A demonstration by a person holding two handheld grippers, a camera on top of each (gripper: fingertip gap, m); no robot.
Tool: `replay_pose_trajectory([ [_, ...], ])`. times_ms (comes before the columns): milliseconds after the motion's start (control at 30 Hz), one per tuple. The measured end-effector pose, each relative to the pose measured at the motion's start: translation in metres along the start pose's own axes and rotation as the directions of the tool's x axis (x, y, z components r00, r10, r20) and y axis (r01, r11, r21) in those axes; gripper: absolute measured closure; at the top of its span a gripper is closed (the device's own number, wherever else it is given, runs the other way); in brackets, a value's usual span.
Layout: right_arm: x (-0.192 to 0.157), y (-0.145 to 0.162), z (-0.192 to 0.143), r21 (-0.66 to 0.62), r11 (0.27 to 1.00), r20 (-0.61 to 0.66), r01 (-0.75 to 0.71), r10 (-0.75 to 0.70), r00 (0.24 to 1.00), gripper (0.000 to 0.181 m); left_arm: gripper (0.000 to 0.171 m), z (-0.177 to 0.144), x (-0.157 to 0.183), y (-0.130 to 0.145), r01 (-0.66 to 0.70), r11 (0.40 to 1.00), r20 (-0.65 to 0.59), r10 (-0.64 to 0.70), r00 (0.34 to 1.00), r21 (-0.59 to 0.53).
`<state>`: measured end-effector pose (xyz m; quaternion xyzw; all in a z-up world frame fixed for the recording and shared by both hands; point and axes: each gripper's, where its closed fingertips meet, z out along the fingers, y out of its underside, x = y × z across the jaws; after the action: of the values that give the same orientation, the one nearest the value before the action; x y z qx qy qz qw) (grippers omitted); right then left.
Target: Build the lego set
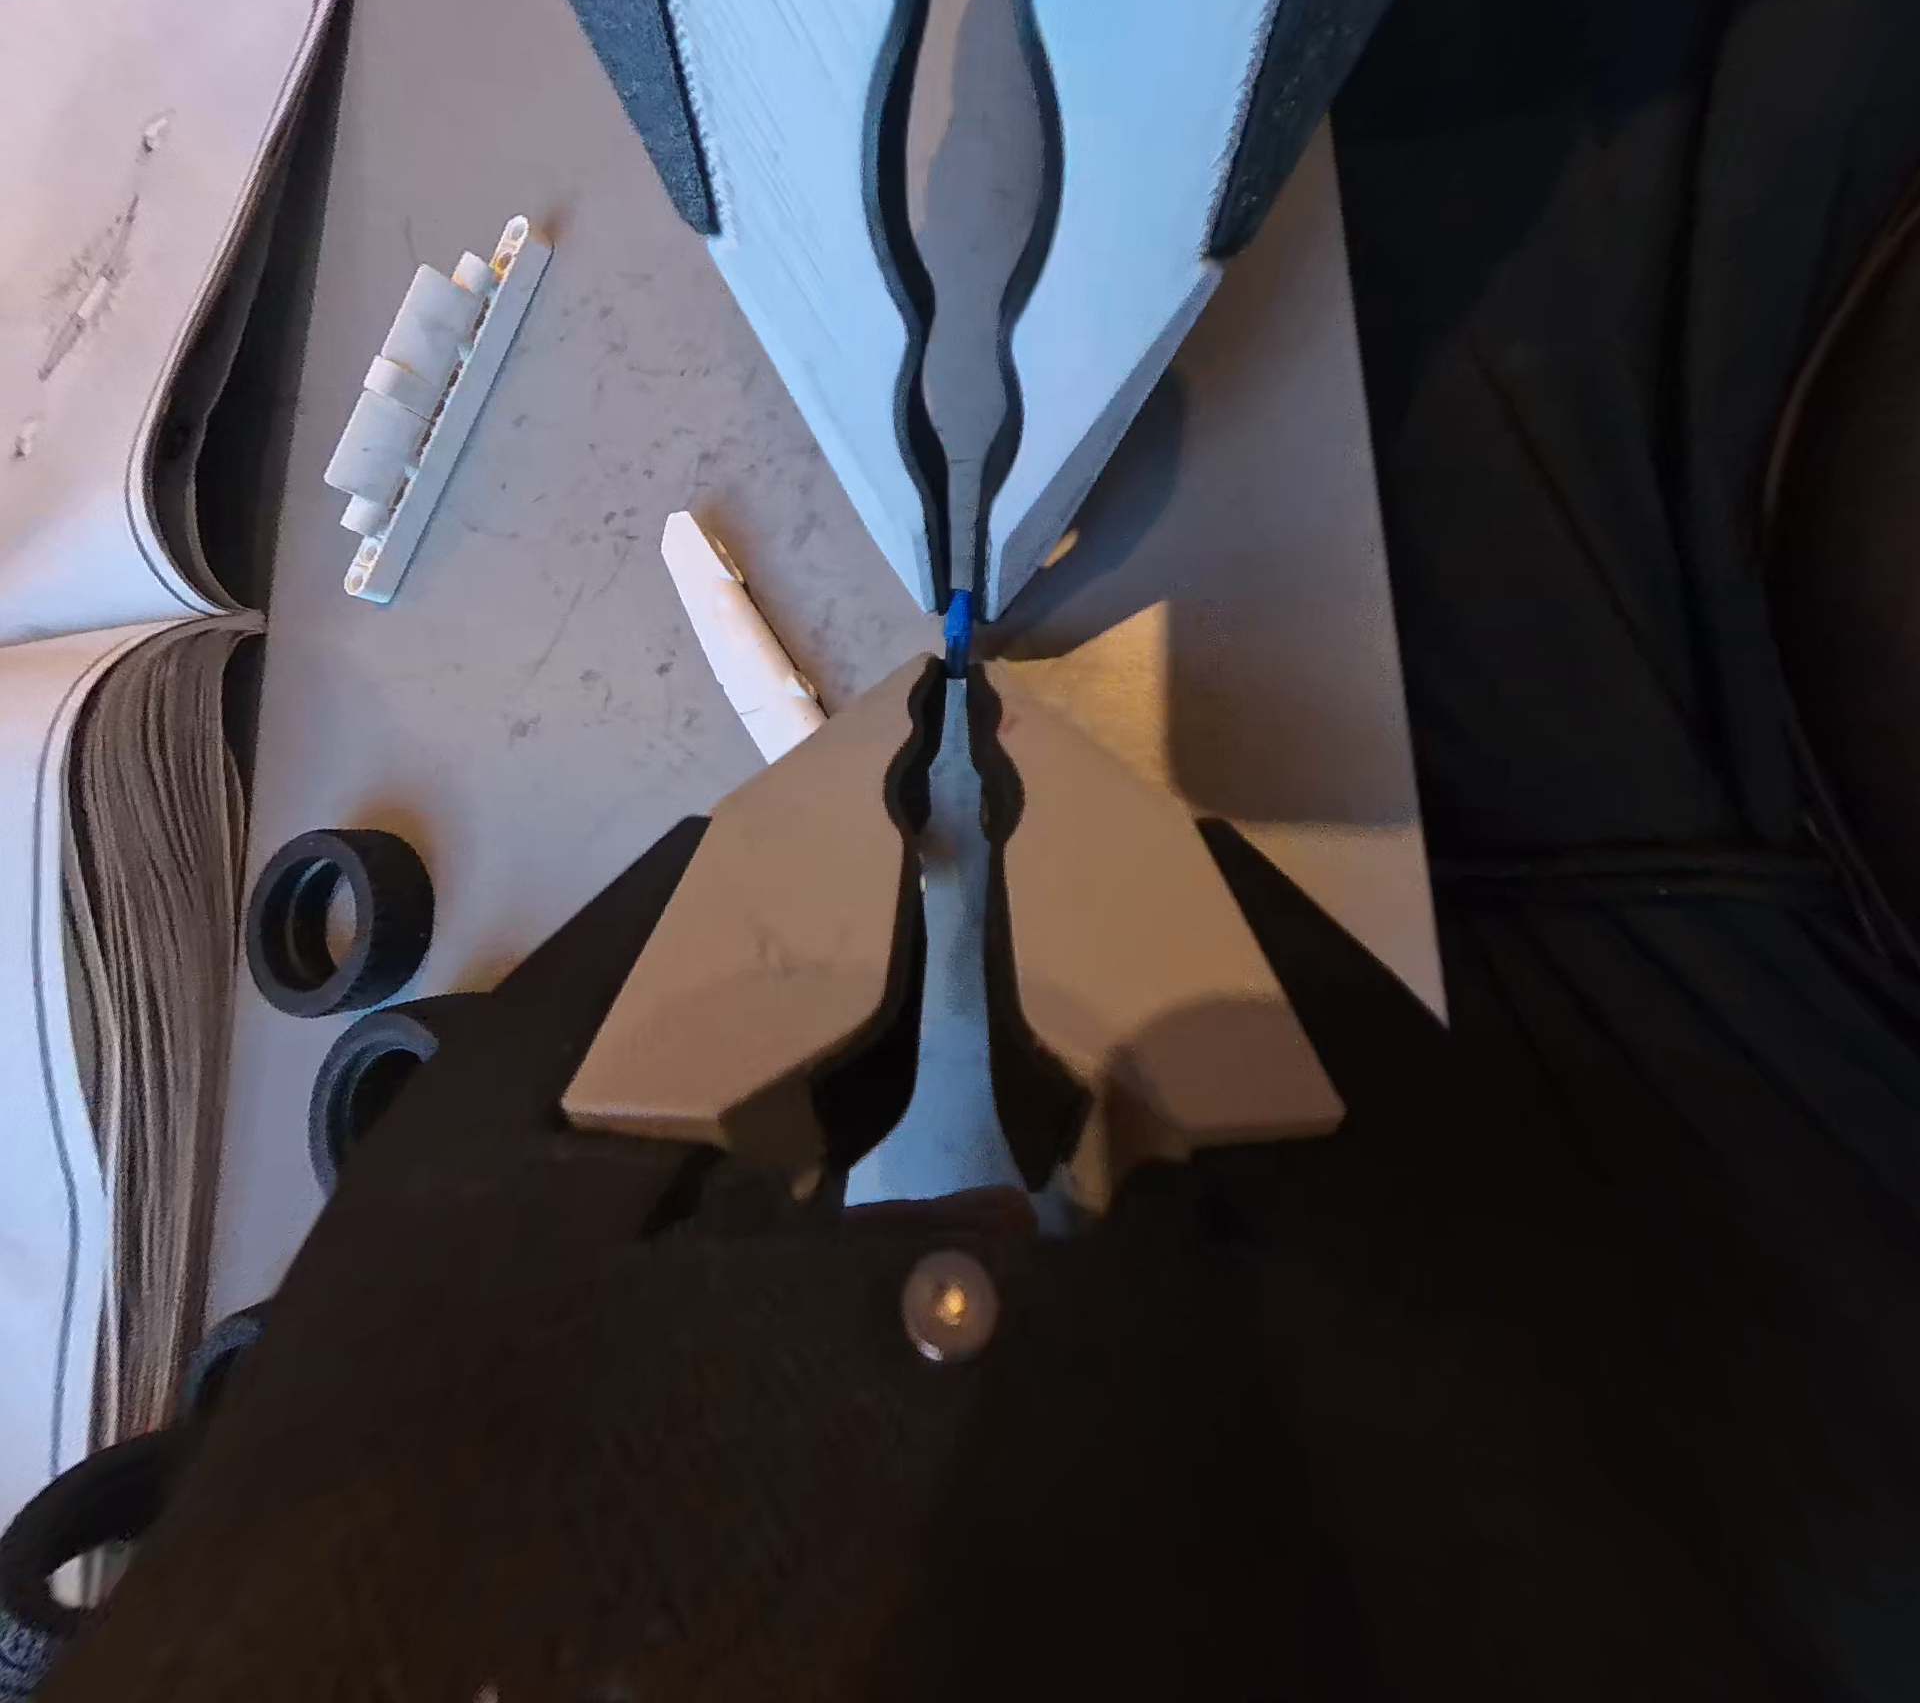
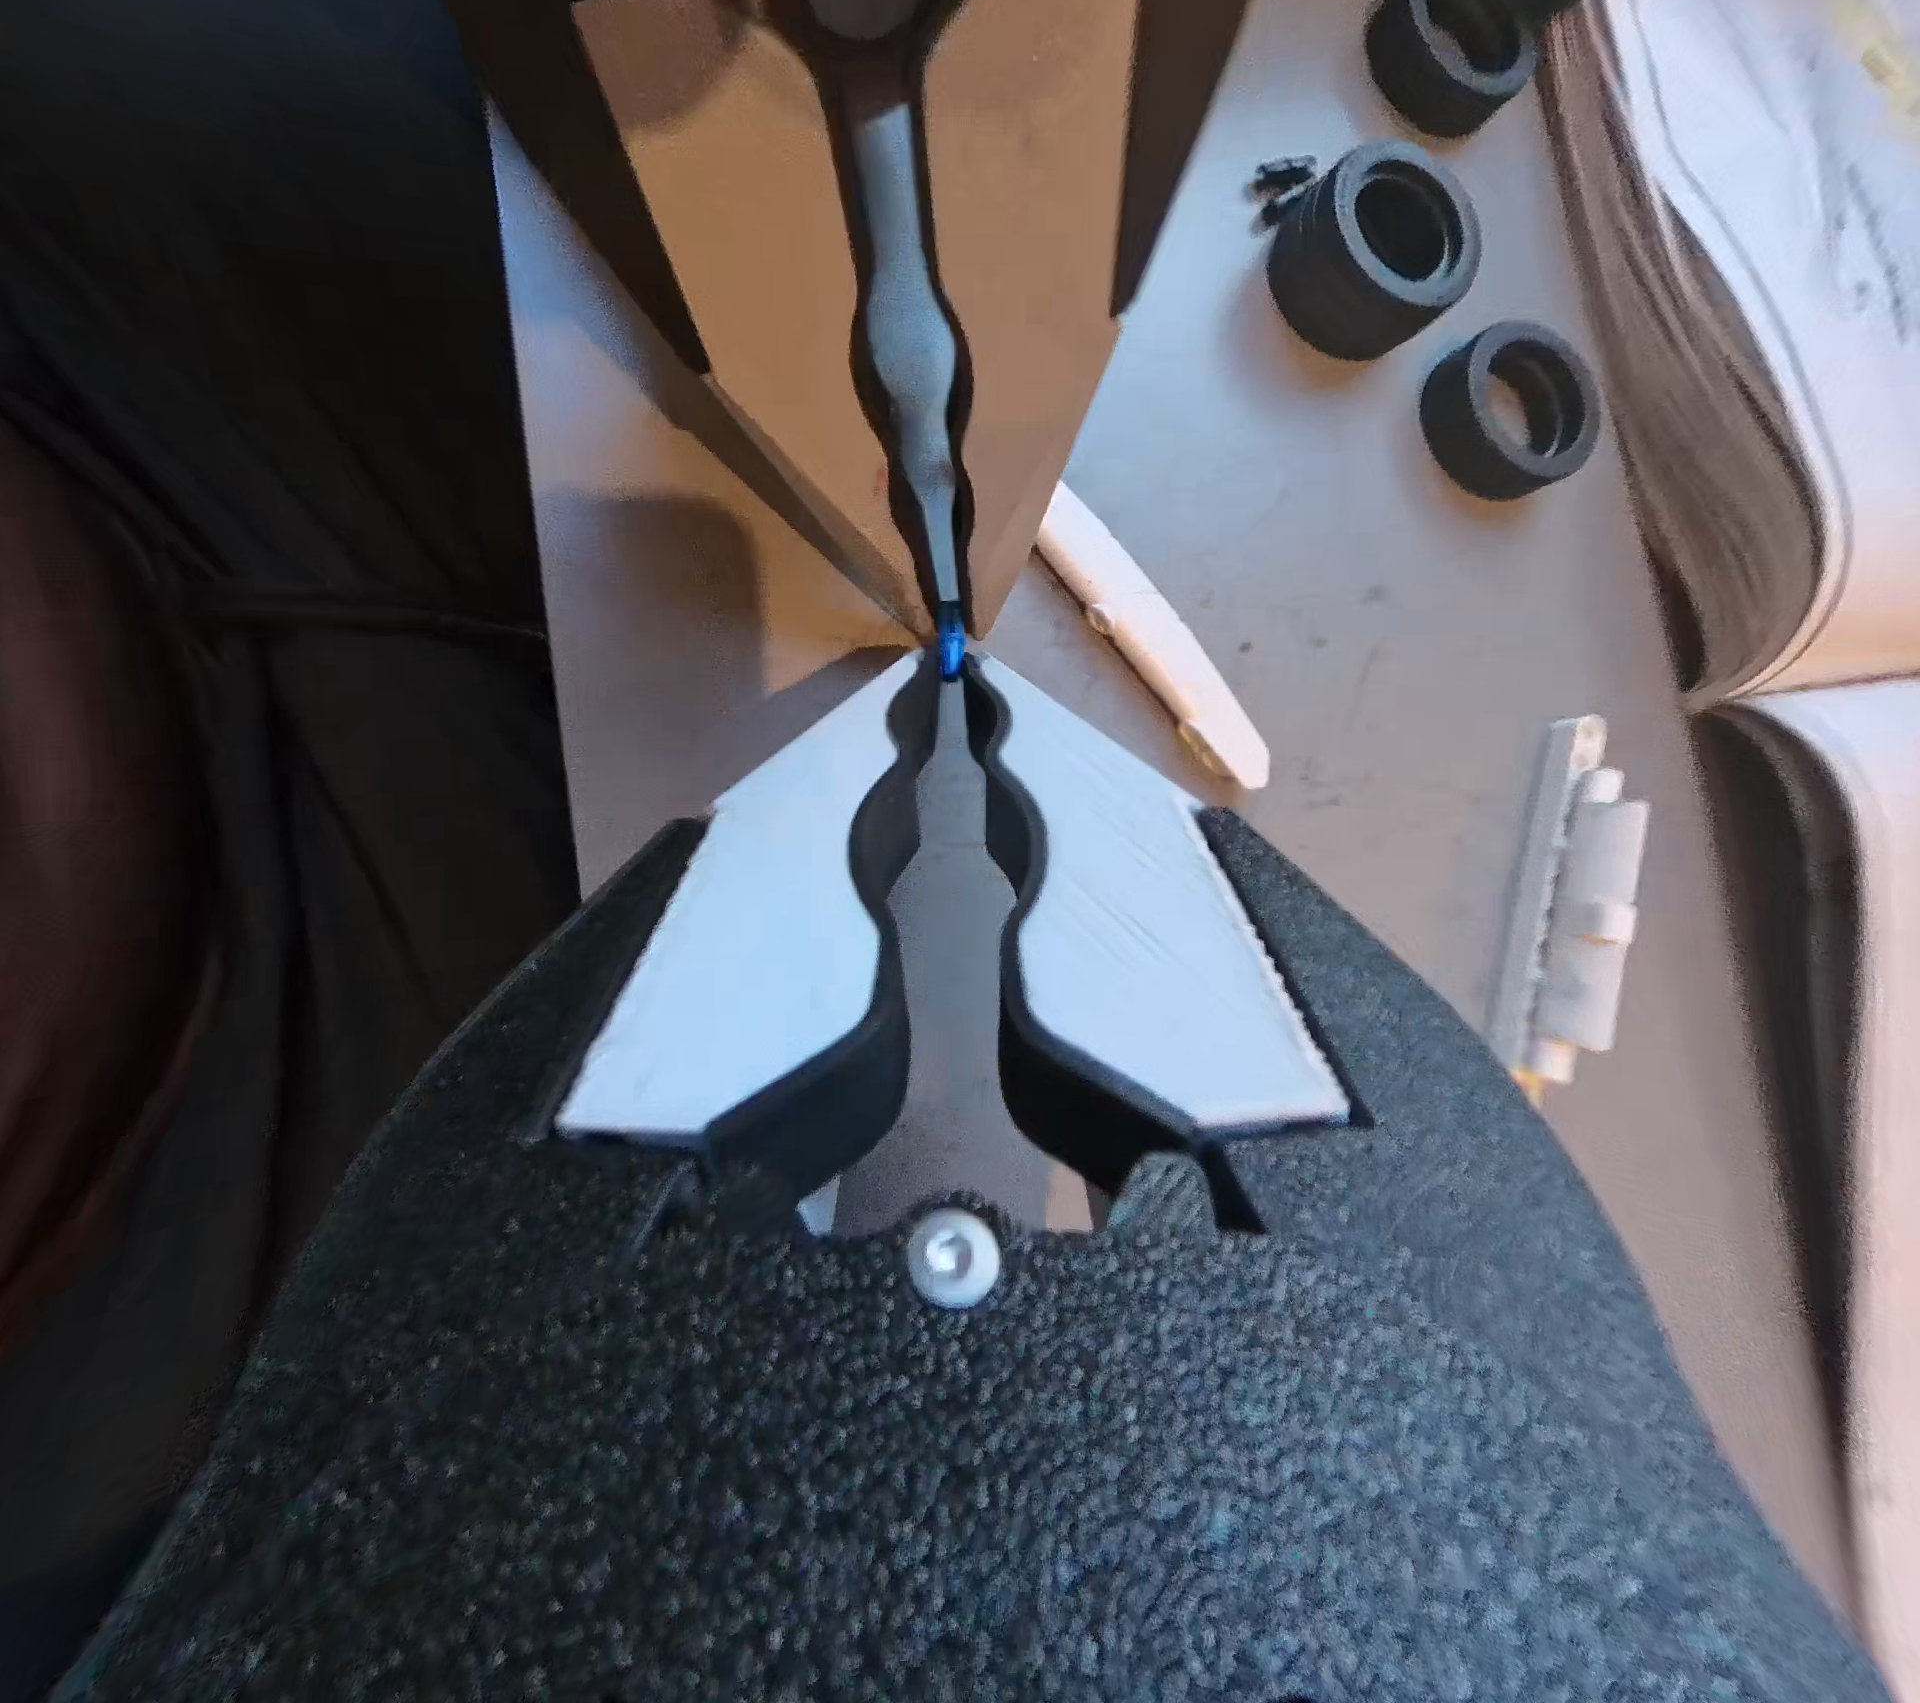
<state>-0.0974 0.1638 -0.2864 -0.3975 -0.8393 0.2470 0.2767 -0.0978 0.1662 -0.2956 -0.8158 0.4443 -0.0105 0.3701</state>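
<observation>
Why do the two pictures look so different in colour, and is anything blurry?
Left wrist view: its own gripper sits dark and warm-lit, the far one bluish white. Right wrist view: the tyres and booklet smear near the edges; the blue pin stays sharp.

A hobby or work desk: scuffed grey tabletop [image 1: 582, 448], thick open instruction booklet [image 1: 125, 219] at nine o'clock.

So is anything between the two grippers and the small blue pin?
No. The blue pin is already pinched tip to tip between the left gripper and the right gripper, above the table; nothing visible sits between them.
</observation>
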Motion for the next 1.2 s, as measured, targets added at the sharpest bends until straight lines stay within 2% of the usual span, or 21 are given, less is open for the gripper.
replay_pose_trajectory([
  [33, 0.000, 0.001, 0.000, 0.010, 0.998, 0.023, -0.059, 0.059, 0.998, 0.177, 0.170, 0.000, -0.001, 0.000, 0.008, 1.000, 0.003, -0.008, 1.000, 0.005],
  [200, 0.001, 0.000, -0.004, 0.060, 0.933, 0.184, -0.354, 0.338, 0.923, 0.177, 0.170, 0.002, -0.003, -0.003, -0.011, 0.999, 0.026, 0.010, 1.000, 0.032],
  [400, -0.002, 0.002, -0.004, 0.064, 0.893, 0.279, -0.445, 0.412, 0.867, 0.177, 0.170, 0.002, 0.002, -0.004, 0.073, 0.996, -0.053, -0.071, 0.996, 0.047],
  [467, -0.003, 0.003, -0.004, 0.070, 0.931, 0.241, -0.358, 0.332, 0.912, 0.173, 0.171, 0.001, 0.003, -0.002, 0.136, 0.990, -0.100, -0.132, 0.986, 0.037],
  [533, 0.000, 0.004, -0.004, 0.085, 0.978, 0.124, -0.188, 0.177, 0.976, 0.172, 0.171, 0.000, 0.002, 0.000, 0.176, 0.984, -0.129, -0.172, 0.977, 0.022],
  [600, 0.004, 0.004, -0.004, 0.064, 0.997, 0.012, -0.046, 0.046, 0.999, 0.173, 0.171, -0.001, 0.003, 0.001, 0.199, 0.980, -0.154, -0.193, 0.969, 0.023],
  [667, 0.005, 0.002, -0.003, 0.044, 0.999, -0.035, 0.017, -0.016, 0.999, 0.173, 0.171, -0.001, 0.004, 0.001, 0.206, 0.978, -0.163, -0.200, 0.966, 0.020],
  [967, -0.001, -0.003, -0.004, 0.047, 0.997, -0.034, 0.064, -0.062, 0.997, 0.168, 0.170, -0.003, 0.007, 0.001, 0.182, 0.983, -0.166, -0.179, 0.970, 0.001],
  [1067, -0.003, -0.002, -0.001, 0.037, 0.997, -0.030, 0.071, -0.070, 0.997, 0.176, 0.170, -0.003, 0.007, 0.000, 0.170, 0.985, -0.161, -0.168, 0.973, 0.002],
  [1200, -0.003, -0.001, 0.001, 0.034, 0.998, -0.026, 0.051, -0.050, 0.998, 0.176, 0.170, -0.003, 0.007, 0.001, 0.189, 0.982, -0.170, -0.186, 0.968, 0.005],
])
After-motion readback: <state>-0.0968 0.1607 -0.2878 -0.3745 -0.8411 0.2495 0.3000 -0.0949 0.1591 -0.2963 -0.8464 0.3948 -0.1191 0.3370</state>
